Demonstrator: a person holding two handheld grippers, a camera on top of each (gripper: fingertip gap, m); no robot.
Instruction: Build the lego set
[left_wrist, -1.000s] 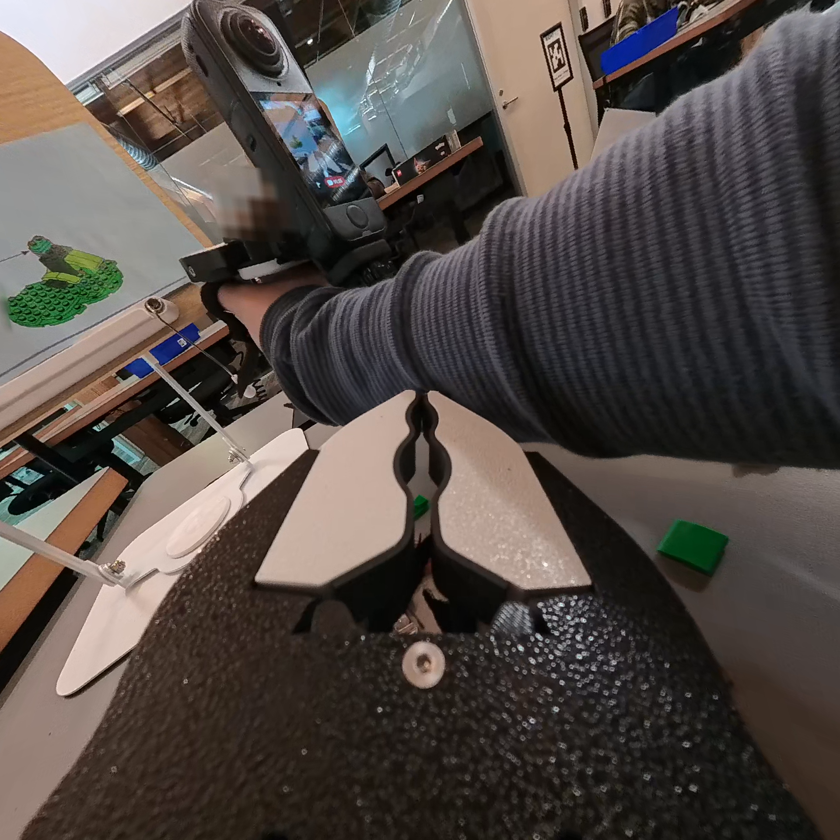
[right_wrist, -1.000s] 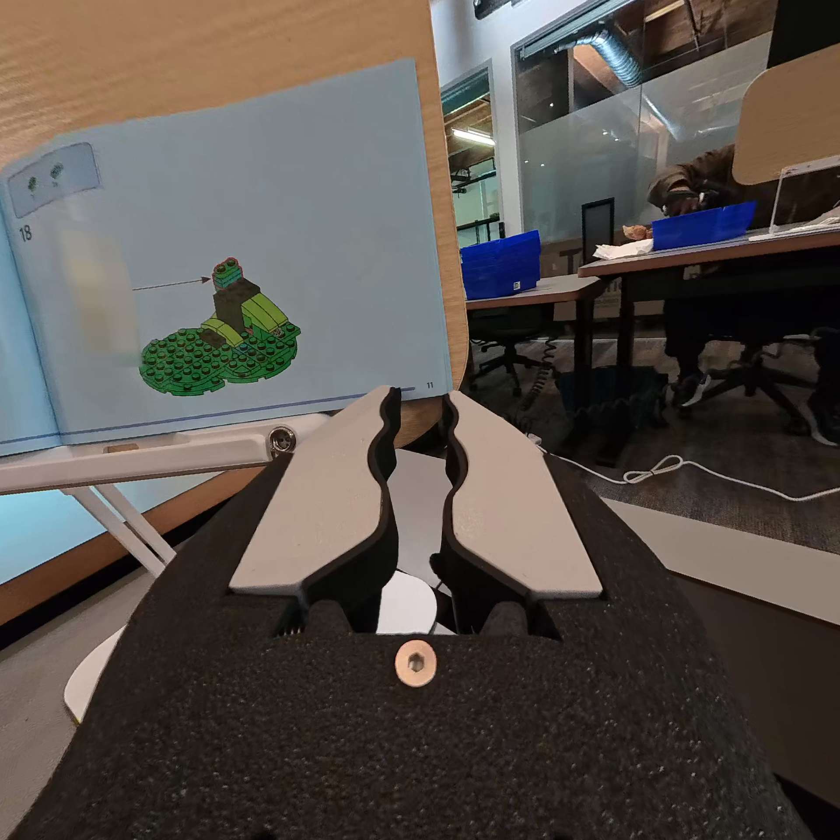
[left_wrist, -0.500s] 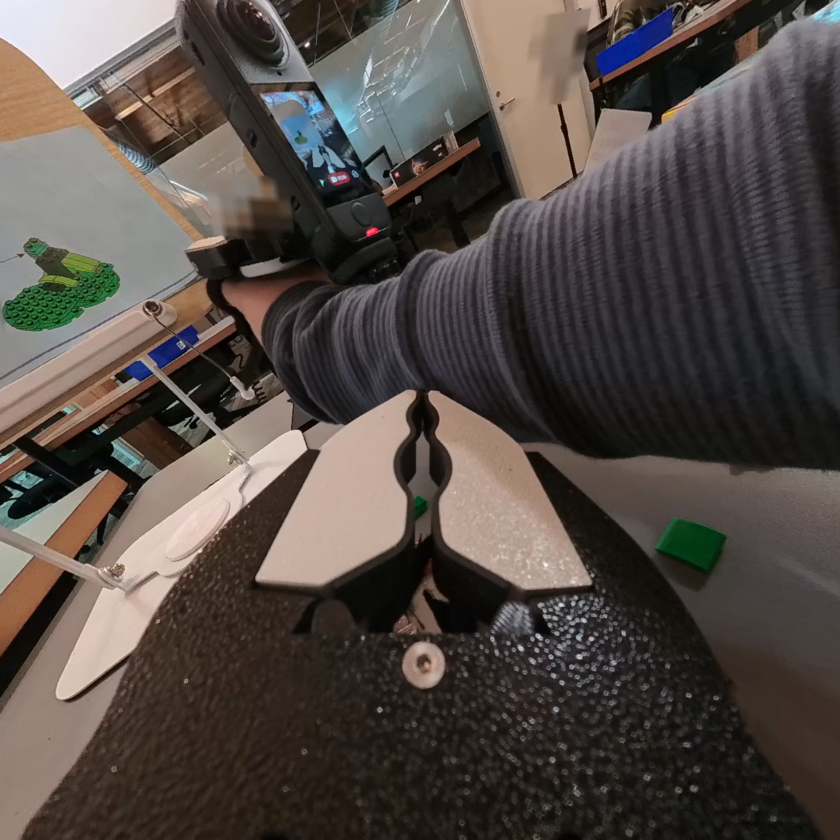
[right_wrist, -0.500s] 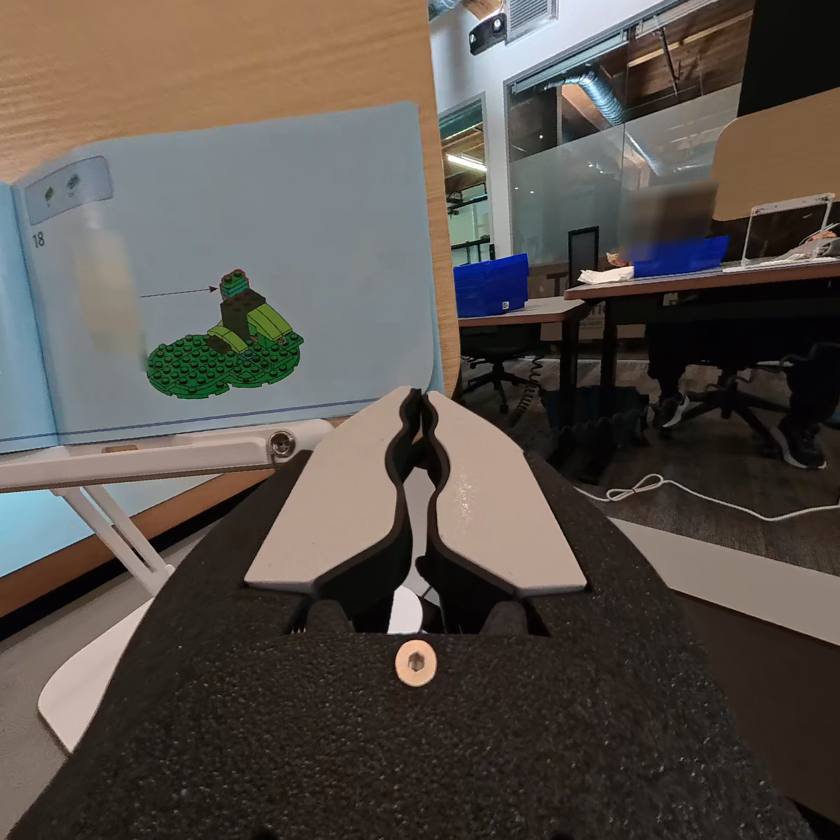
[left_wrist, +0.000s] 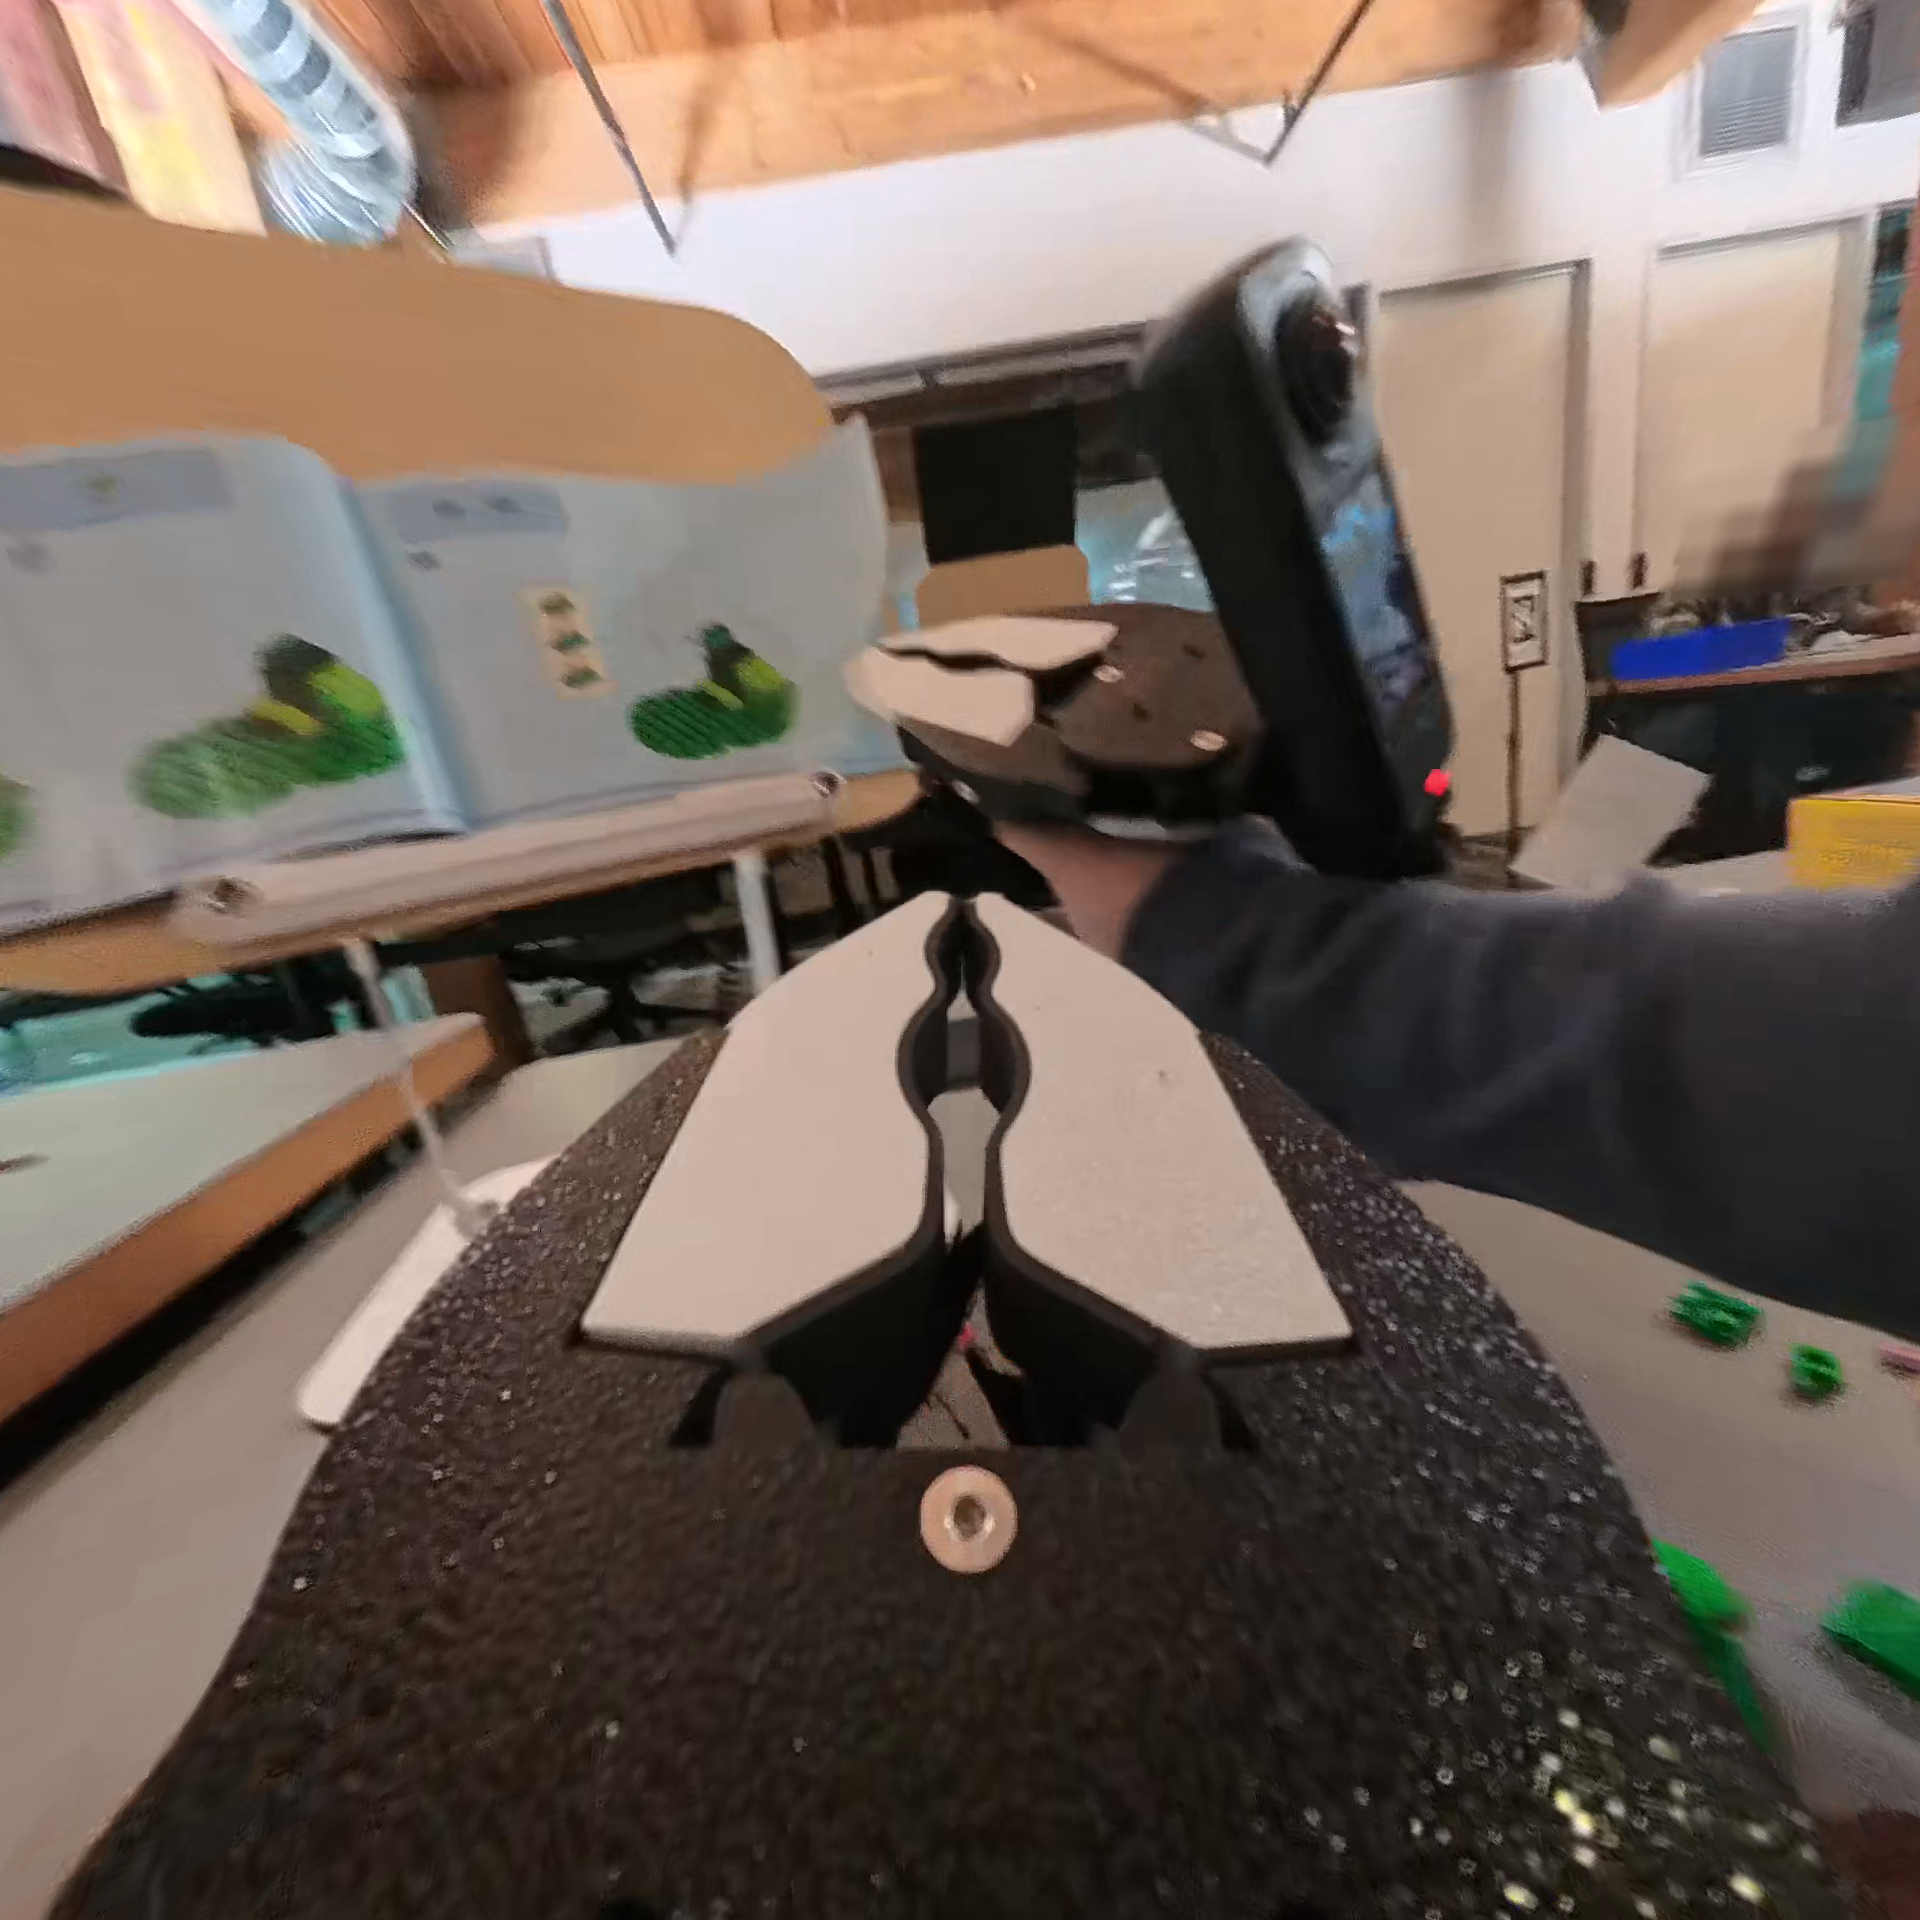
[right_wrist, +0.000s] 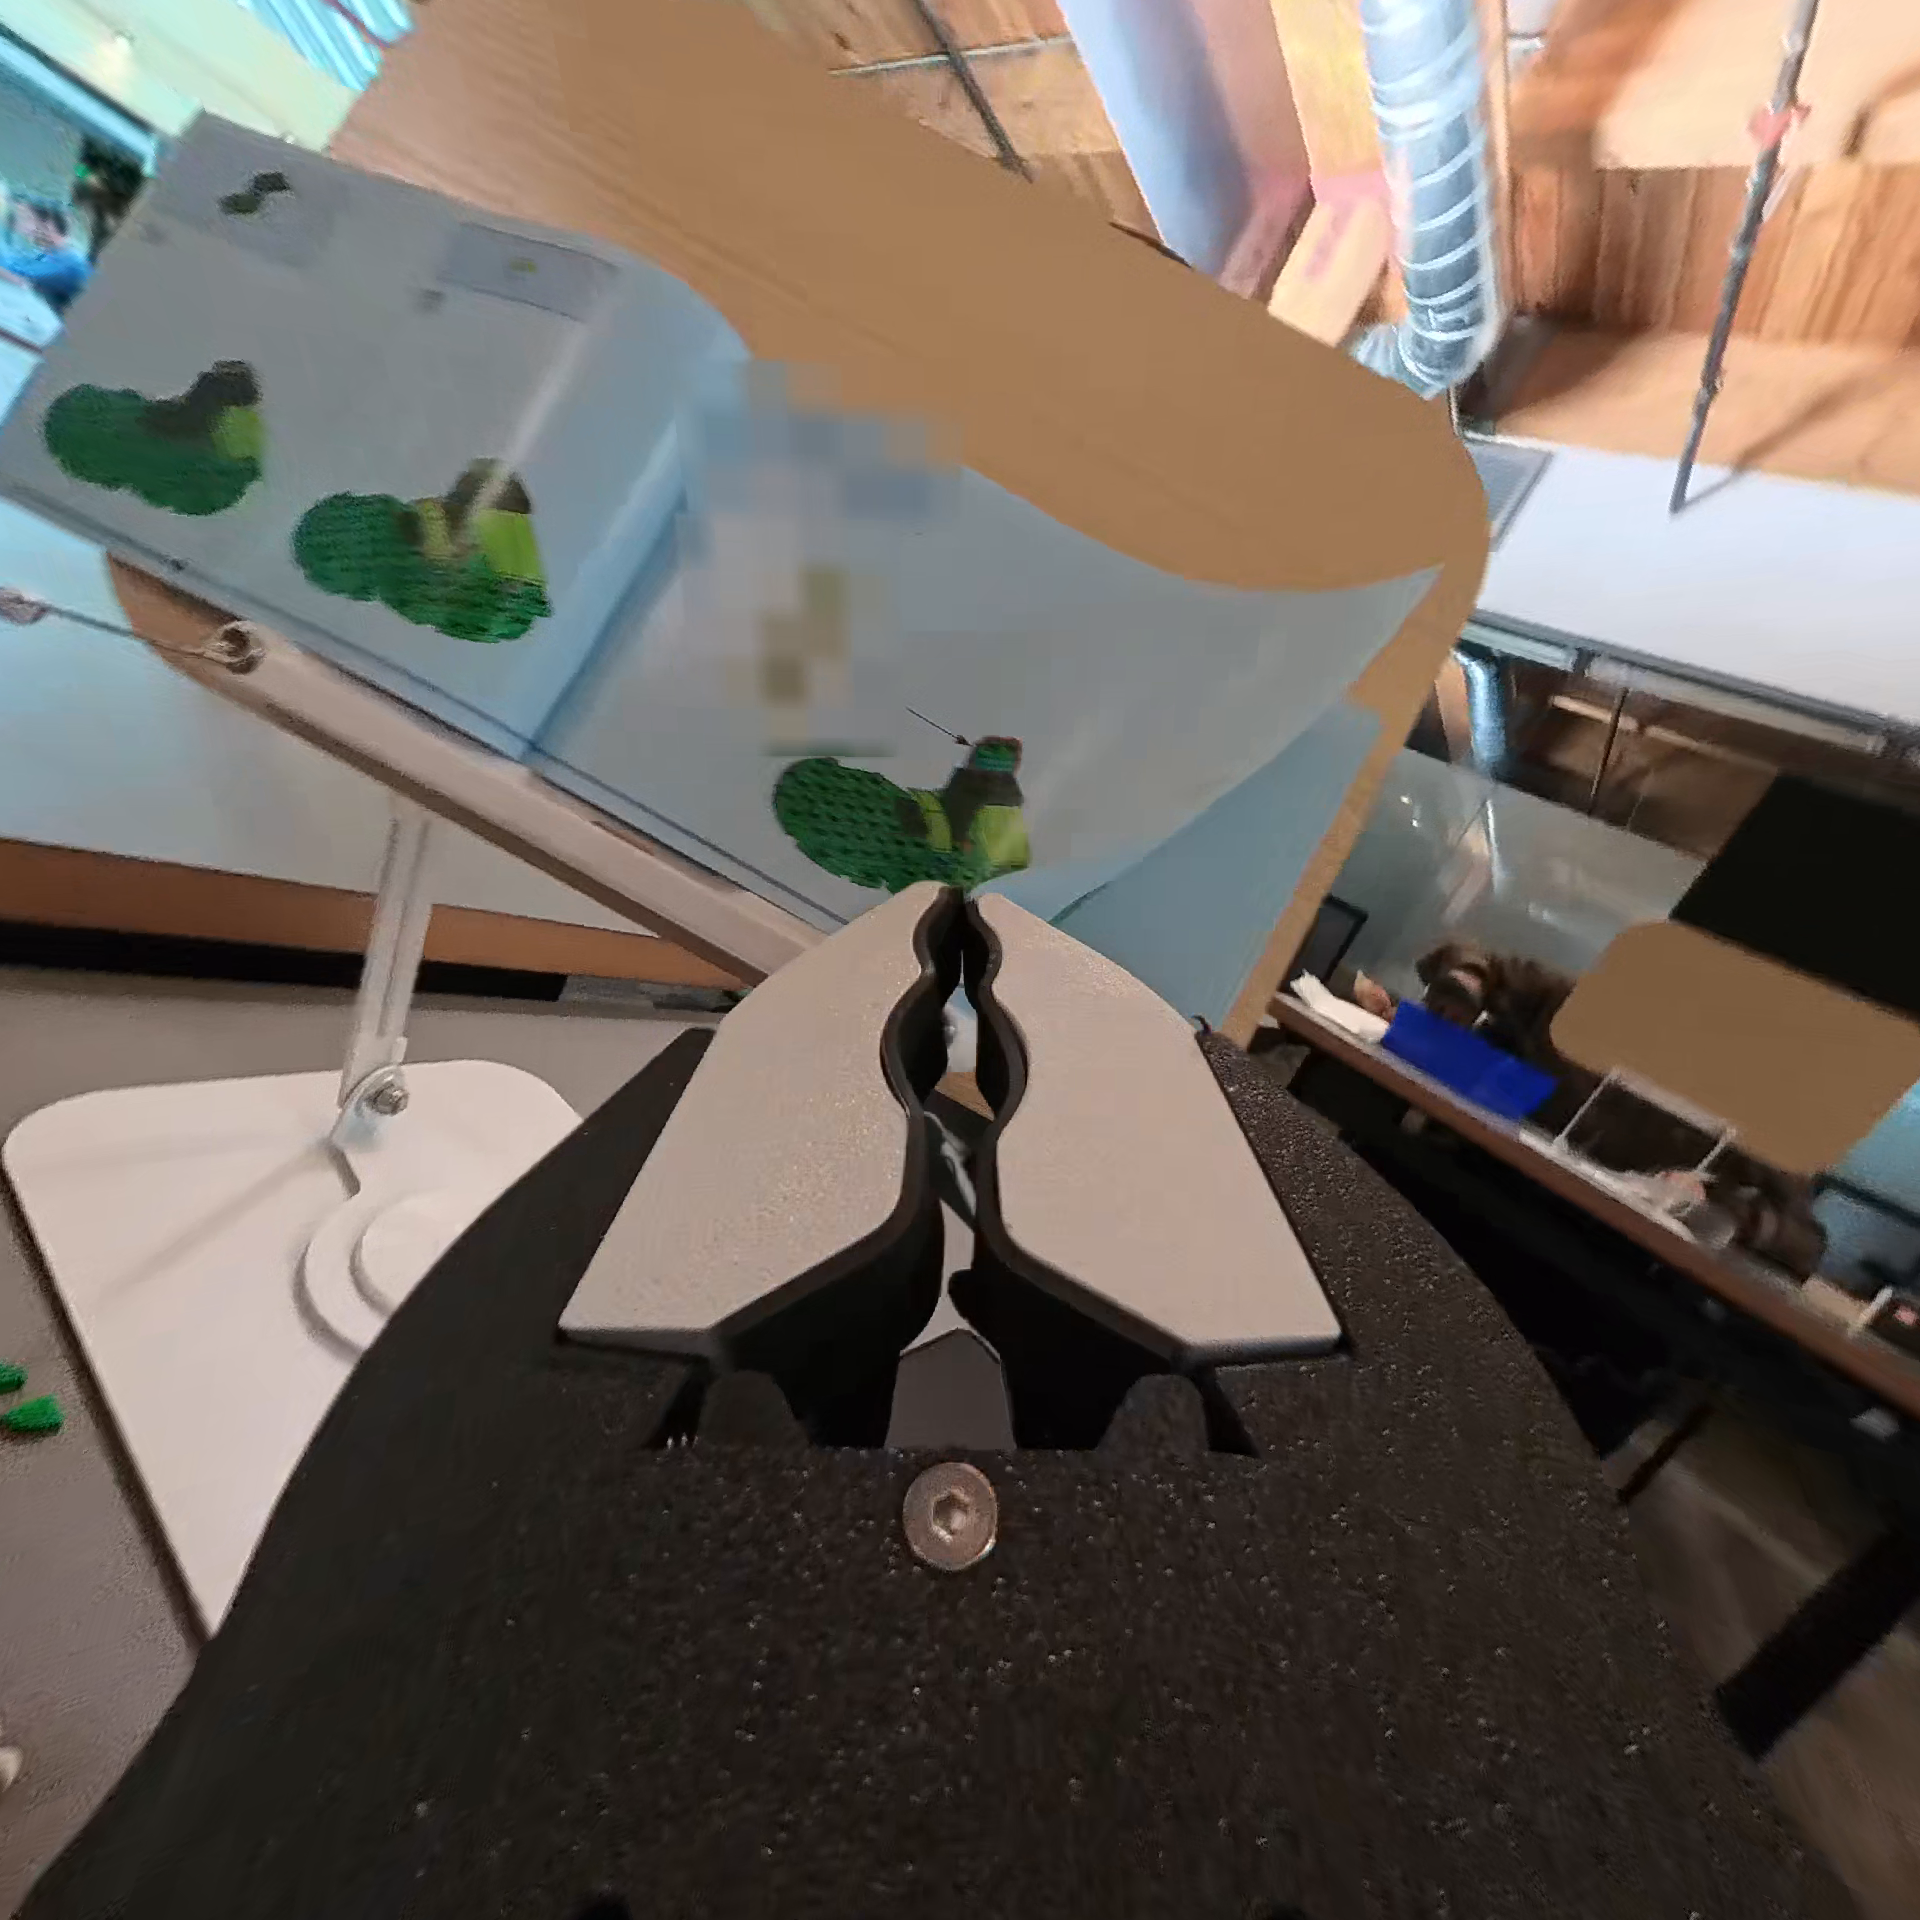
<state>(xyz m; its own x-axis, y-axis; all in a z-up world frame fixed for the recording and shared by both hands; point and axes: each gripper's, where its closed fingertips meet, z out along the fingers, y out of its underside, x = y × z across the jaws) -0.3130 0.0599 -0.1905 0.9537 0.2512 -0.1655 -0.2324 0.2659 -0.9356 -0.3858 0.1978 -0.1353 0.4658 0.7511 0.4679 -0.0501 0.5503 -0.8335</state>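
The open instruction booklet (left_wrist: 436, 644) stands on a white stand against a wooden board. My right gripper (right_wrist: 961, 906) is shut on the lower edge of the booklet's right page (right_wrist: 1195, 727), which curls up off the stand. It also shows in the left wrist view (left_wrist: 894, 670) at the page's right edge, with its black camera (left_wrist: 1320, 582) above a sleeved arm (left_wrist: 1558, 1091). My left gripper (left_wrist: 961, 912) is shut with nothing seen between its fingers, held above the grey table. Loose green Lego pieces (left_wrist: 1714, 1317) lie on the table at the right.
The stand's white base plate (right_wrist: 208, 1195) sits on the grey table (left_wrist: 1538, 1455) under the booklet. More green pieces (left_wrist: 1881, 1652) lie at the near right, and a few at the left edge of the right wrist view (right_wrist: 31, 1413). Other desks and a seated person (right_wrist: 1486, 987) are behind. One gripper's finger ends stand about 15 cm off the other's.
My right gripper went from open to shut and rose to the booklet's right page, which now curls up. The left wrist view swung up towards the booklet.
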